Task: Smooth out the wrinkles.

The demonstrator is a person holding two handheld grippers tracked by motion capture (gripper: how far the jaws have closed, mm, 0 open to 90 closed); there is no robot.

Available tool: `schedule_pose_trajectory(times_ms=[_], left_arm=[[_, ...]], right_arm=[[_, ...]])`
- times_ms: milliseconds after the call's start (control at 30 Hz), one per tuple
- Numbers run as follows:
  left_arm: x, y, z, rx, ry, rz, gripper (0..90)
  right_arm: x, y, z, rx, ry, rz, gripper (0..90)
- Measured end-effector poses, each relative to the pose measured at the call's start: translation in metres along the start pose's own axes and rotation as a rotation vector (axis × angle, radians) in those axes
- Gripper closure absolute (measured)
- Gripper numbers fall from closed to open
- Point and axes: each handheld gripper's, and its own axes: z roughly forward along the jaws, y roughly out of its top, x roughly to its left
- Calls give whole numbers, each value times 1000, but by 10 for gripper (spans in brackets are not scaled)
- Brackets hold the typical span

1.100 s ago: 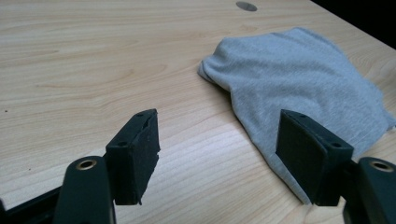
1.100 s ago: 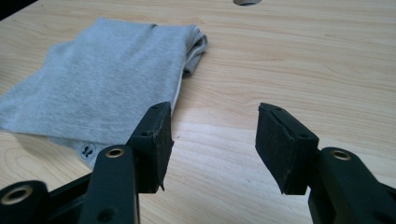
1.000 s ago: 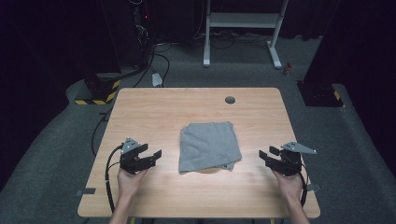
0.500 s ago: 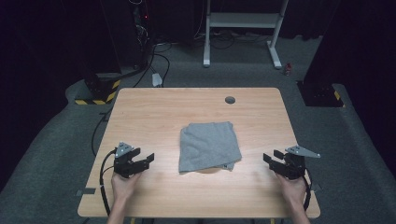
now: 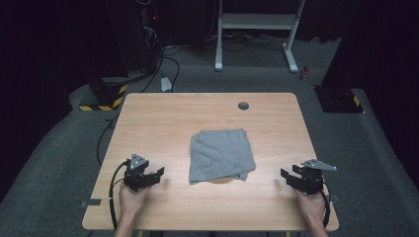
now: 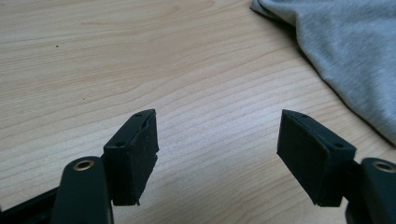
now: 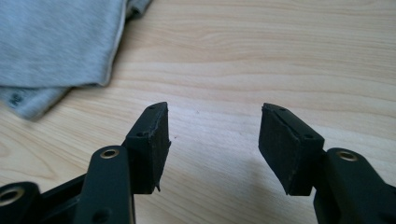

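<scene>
A folded grey cloth (image 5: pixel 221 154) lies flat in the middle of the wooden table (image 5: pixel 168 123). My left gripper (image 5: pixel 154 175) rests near the front left, a short way left of the cloth, and is open with nothing between its jaws. In the left gripper view the cloth (image 6: pixel 345 51) fills the upper right, beyond the left gripper (image 6: pixel 217 140). My right gripper (image 5: pixel 288 176) sits near the front right, open and empty. The right gripper view shows the cloth (image 7: pixel 56 42) at the upper left, ahead of the right gripper (image 7: pixel 212 144).
A round dark grommet hole (image 5: pixel 243 105) marks the table's far side. Beyond the table stand a white frame (image 5: pixel 257 24), cables (image 5: pixel 163 54) and a yellow-and-black striped base (image 5: pixel 101 101) on grey carpet. Bare wood surrounds the cloth on all sides.
Both hands have drawn back toward the table's front edge, away from the cloth. The left gripper moved a little further left. The cloth has not moved.
</scene>
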Motion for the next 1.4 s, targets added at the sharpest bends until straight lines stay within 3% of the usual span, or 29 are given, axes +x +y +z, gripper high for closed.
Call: schedule_pose_trajectory(times_ms=[100, 400, 567, 733, 800, 933, 1067, 1233, 1400], left_arm=[[1, 0, 2, 10, 24, 18, 292], [2, -3, 12, 27, 67, -2, 298], [1, -2, 17, 34, 83, -1, 300], [-1, -3, 22, 46, 91, -5, 300], [-4, -1, 24, 60, 113, 28, 301], [-10, 3, 28, 59, 111, 42, 301], [-10, 4, 32, 60, 99, 37, 298], [-12, 5, 38, 41, 90, -6, 291], [-13, 6, 39, 46, 90, -6, 270]], right_arm=[[-1, -2, 2, 12, -29, -19, 419], [1, -1, 14, 41, -102, -74, 399], [0, -1, 19, 47, -125, -79, 388], [0, -1, 22, 54, -133, -85, 373], [0, -1, 22, 53, -132, -83, 368], [0, -1, 24, 48, -123, -79, 355], [0, -1, 25, 48, -122, -81, 335], [1, -1, 25, 49, -125, -78, 323], [3, -1, 25, 50, -129, -74, 317]])
